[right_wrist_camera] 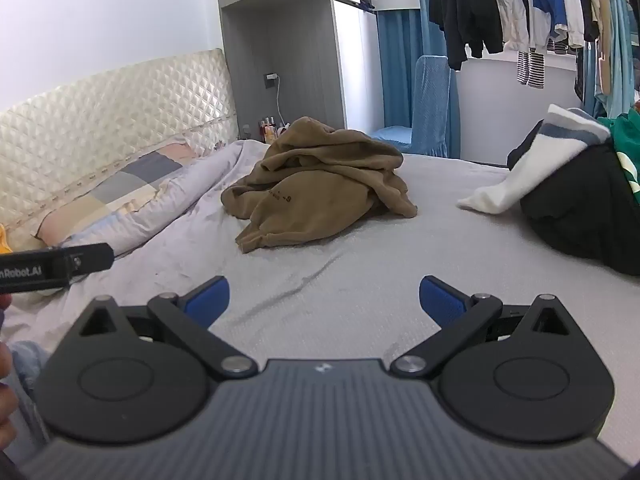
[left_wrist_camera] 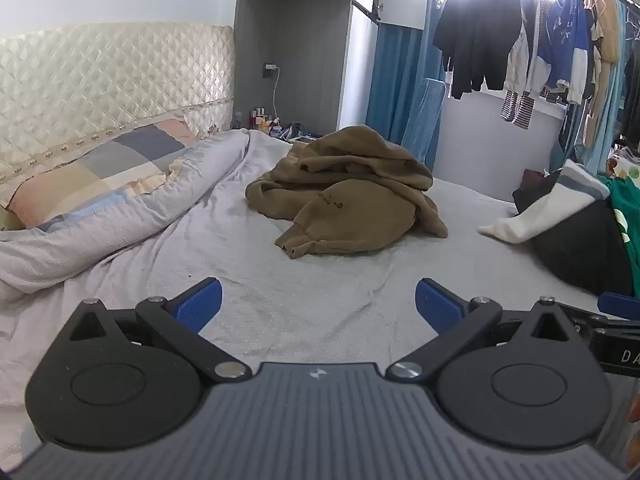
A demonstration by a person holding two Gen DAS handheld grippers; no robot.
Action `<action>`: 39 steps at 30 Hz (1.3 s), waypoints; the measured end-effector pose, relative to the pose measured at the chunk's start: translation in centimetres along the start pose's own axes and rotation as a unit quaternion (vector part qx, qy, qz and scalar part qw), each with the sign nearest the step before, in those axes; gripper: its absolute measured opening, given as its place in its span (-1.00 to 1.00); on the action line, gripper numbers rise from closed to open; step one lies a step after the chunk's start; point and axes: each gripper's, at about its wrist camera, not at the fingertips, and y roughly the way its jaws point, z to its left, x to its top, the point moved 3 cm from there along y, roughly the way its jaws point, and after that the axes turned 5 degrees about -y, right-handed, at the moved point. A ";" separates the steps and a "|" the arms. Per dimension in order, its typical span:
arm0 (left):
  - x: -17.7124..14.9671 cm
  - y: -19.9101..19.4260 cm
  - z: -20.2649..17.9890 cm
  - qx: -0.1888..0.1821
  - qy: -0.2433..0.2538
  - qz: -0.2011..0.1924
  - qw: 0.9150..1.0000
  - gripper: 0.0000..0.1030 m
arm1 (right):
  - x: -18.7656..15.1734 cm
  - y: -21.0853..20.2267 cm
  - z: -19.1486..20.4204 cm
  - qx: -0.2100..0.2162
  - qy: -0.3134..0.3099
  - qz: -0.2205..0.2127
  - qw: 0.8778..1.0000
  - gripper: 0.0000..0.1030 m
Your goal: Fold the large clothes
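**Bedroom bed, both grippers wide apart, brown garment lying in a heap**

Grey bedsheet (left_wrist_camera: 280,312) fills the ground under both tools. Over it the left gripper (left_wrist_camera: 318,300) has its 2 blue pads (left_wrist_camera: 200,304) spread fully, nothing between them. The right gripper (right_wrist_camera: 324,300) hangs the same way, pads (right_wrist_camera: 210,300) wide and empty above the bare sheet; the left gripper's black side shows at the left edge of the right wrist view.

Ahead of both, well apart from the pads, a brown sweatshirt (left_wrist_camera: 344,196) lies crumpled in a heap near the middle of the bed, one cuffed sleeve end toward the cameras. To its left a pale duvet (left_wrist_camera: 120,216) is bunched along a patchwork pillow (left_wrist_camera: 100,168) and a quilted cream headboard (left_wrist_camera: 100,76). To the right sits a pile of clothes (right_wrist_camera: 580,208), dark with a white striped sleeve, perhaps several garments. Behind, blue curtains (left_wrist_camera: 396,84) and hanging clothes (left_wrist_camera: 520,40) stand by a bright window.
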 end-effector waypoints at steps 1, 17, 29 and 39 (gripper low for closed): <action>0.0 0.0 0.1 0.000 0.000 0.001 1.000 1.00 | 0.1 0.0 0.0 -0.003 -0.002 -0.002 1.000 1.00; 0.0 0.4 0.4 0.017 0.009 0.002 1.000 1.00 | -0.5 0.3 -0.3 -0.002 0.007 0.010 1.000 1.00; -0.3 0.8 0.3 0.020 0.012 0.003 1.000 1.00 | -0.9 0.6 -0.4 -0.005 0.011 0.015 1.000 1.00; -0.3 1.0 0.4 0.022 0.012 0.004 1.000 1.00 | -1.3 1.0 -0.3 -0.006 0.012 0.020 1.000 1.00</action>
